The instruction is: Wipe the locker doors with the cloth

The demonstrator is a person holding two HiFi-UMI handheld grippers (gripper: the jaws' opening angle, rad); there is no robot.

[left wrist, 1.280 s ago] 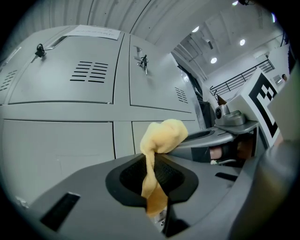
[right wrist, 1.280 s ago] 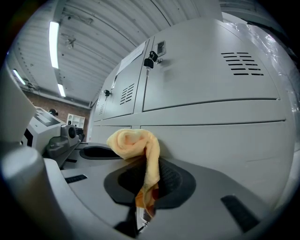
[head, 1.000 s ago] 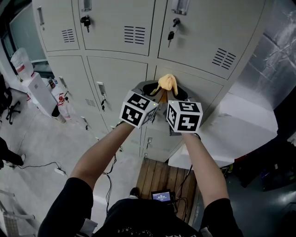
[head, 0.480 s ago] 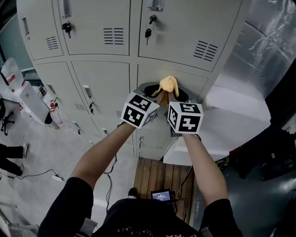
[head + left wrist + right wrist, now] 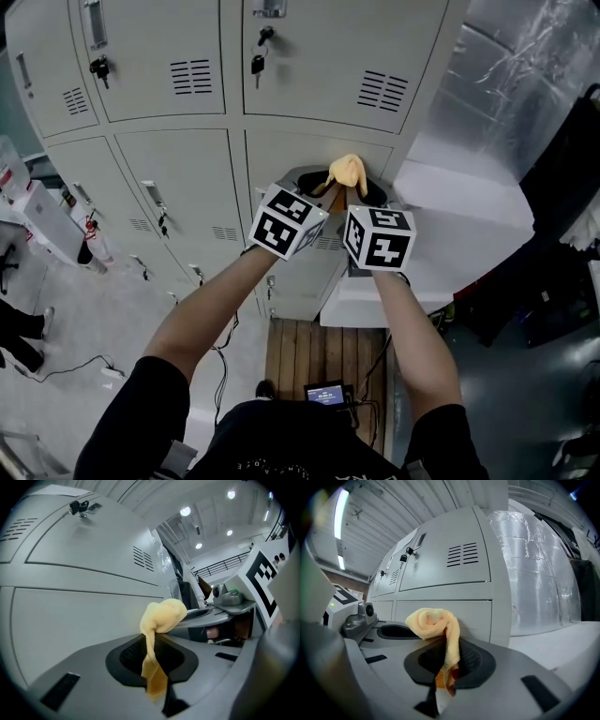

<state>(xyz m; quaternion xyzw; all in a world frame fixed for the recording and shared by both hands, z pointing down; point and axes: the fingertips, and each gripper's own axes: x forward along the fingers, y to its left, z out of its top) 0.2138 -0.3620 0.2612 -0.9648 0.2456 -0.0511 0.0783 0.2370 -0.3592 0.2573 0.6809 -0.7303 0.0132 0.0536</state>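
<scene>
Ahead, grey locker doors [image 5: 309, 66] fill the view. The left gripper [image 5: 153, 667] and the right gripper [image 5: 444, 667] are held side by side before the lower right-hand door [image 5: 281, 150]. Each is clenched on the yellow cloth [image 5: 348, 172]. Its bunched end pokes up between them, close to that door; contact cannot be judged. Keys [image 5: 258, 64] hang in the upper locks.

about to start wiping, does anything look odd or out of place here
Only the cloth: both the left gripper and the right gripper pinch it at once, so it sits bunched in a ball, not spread flat.
</scene>
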